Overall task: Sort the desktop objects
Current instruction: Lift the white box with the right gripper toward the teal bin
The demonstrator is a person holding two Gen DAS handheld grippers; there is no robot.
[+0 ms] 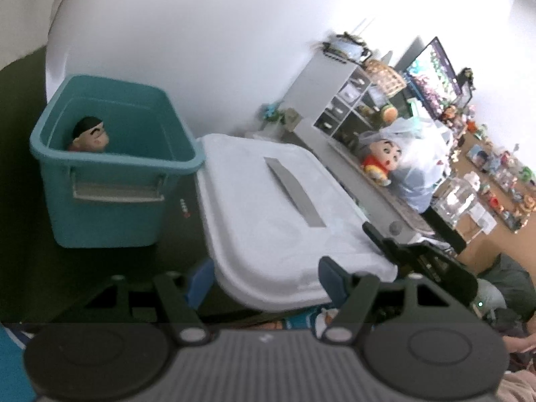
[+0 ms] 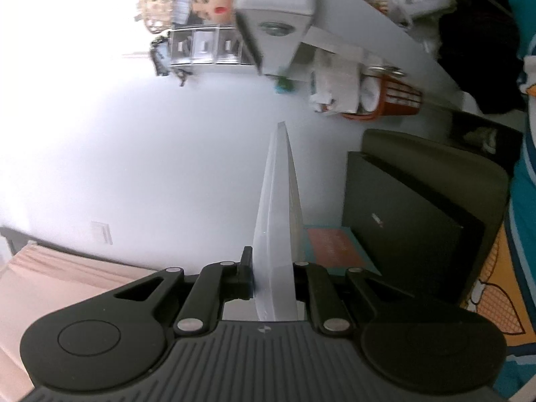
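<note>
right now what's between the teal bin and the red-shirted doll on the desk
In the left wrist view, the white lid with a grey strip lies between the teal bin and the red-shirted doll, its edge held by the right tongs.

A lived-in room at home, with a hobby desk

We take this for a home: a desk [image 1: 475, 154] along a white wall [image 1: 217, 50] is crowded with small toy figures [image 1: 502, 181], a cartoon doll [image 1: 380, 160] sits by a stuffed plastic bag [image 1: 418, 154], and a small drawer unit [image 1: 341, 100] carries a wicker basket [image 1: 385, 75] beside a lit screen [image 1: 435, 73]. From the right wrist we also see a light switch [image 2: 102, 231] on the wall and an orange basket [image 2: 392, 100] of odds and ends.
</note>
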